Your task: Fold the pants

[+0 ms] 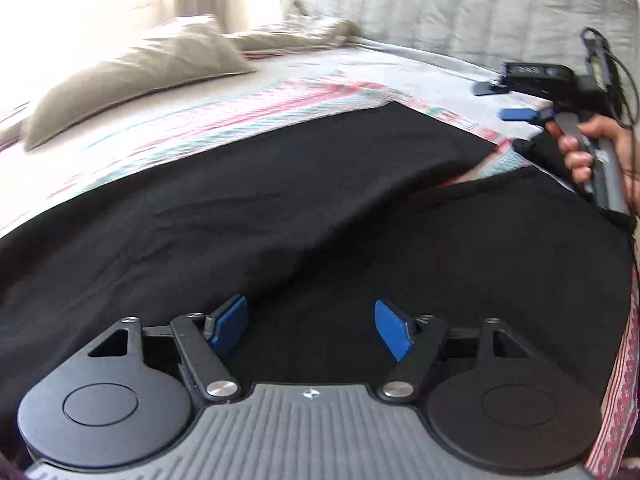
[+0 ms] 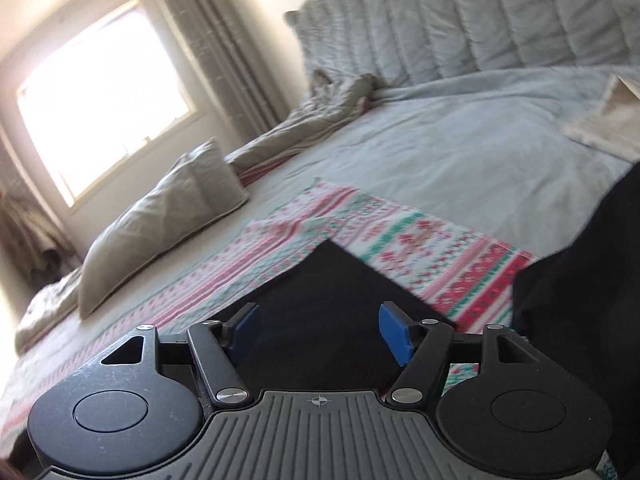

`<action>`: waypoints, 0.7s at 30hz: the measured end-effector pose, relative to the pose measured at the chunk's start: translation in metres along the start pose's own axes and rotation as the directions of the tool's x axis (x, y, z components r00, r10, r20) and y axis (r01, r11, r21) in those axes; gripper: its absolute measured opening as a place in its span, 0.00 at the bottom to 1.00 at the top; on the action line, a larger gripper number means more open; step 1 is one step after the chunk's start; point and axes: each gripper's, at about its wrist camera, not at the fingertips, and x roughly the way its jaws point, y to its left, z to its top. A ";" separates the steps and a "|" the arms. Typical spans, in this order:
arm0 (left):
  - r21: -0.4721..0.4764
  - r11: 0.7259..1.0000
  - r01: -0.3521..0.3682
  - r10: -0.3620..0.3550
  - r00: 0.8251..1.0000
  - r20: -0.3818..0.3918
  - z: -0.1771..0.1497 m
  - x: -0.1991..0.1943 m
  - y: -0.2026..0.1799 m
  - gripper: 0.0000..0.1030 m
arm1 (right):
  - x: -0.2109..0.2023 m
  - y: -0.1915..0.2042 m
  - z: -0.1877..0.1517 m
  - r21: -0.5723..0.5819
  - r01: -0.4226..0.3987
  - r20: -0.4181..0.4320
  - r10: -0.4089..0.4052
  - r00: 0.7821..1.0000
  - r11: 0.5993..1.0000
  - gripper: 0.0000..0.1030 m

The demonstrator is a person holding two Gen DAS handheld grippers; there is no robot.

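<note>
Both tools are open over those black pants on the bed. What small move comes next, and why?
Probably lower the left tool onto the near edge of the black pants and close on it. Both it and the right tool hold nothing, and the cloth lies spread, wrinkled, not yet neatly folded.

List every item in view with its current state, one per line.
Black pants: spread flat on the patterned quilt, not gripped.
Left claw: open, empty, above the pants.
Right claw: open, empty.
Patterned quilt: laid flat on the bed.
Pillow: lying on the bed.
</note>
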 end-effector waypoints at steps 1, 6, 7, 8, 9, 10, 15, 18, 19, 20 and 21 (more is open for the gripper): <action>-0.015 1.000 -0.025 0.025 1.000 0.002 -0.005 -0.009 0.005 0.81 | -0.003 0.007 -0.002 -0.018 -0.012 -0.003 0.012 1.000 1.000 0.73; -0.106 0.979 -0.176 0.176 0.984 -0.010 -0.024 -0.047 0.046 0.88 | -0.016 0.039 -0.011 -0.100 -0.048 -0.033 0.045 0.998 0.994 0.78; -0.130 0.971 -0.200 0.201 0.980 -0.012 -0.026 -0.053 0.053 0.90 | -0.018 0.046 -0.014 -0.117 -0.052 -0.037 0.048 0.998 0.992 0.80; -0.156 0.963 -0.221 0.222 0.975 -0.016 -0.030 -0.061 0.060 0.92 | -0.021 0.053 -0.017 -0.132 -0.056 -0.041 0.051 0.998 0.990 0.83; -0.181 0.954 -0.239 0.240 0.971 -0.020 -0.032 -0.068 0.069 0.93 | -0.023 0.060 -0.019 -0.148 -0.061 -0.047 0.054 0.997 0.987 0.84; -0.200 0.946 -0.254 0.255 0.967 -0.020 -0.035 -0.075 0.077 0.95 | -0.025 0.068 -0.022 -0.167 -0.064 -0.054 0.056 0.997 0.984 0.85; -0.216 0.923 -0.319 0.324 0.946 -0.012 -0.042 -0.100 0.108 1.00 | -0.031 0.106 -0.039 -0.246 -0.086 -0.084 0.067 0.994 0.966 0.92; -0.192 0.918 -0.347 0.348 0.937 -0.027 -0.042 -0.106 0.124 1.00 | -0.029 0.131 -0.051 -0.288 -0.099 -0.112 0.070 0.991 0.952 0.92; -0.182 0.917 -0.355 0.355 0.934 -0.036 -0.042 -0.108 0.130 1.00 | -0.029 0.140 -0.055 -0.306 -0.109 -0.119 0.075 0.990 0.946 0.92; -0.175 0.914 -0.365 0.364 0.931 -0.043 -0.042 -0.116 0.140 1.00 | -0.028 0.149 -0.059 -0.323 -0.120 -0.128 0.082 0.988 0.939 0.92; -0.172 0.911 -0.376 0.373 0.926 -0.049 -0.041 -0.116 0.146 1.00 | -0.027 0.158 -0.063 -0.338 -0.135 -0.140 0.092 0.986 0.932 0.92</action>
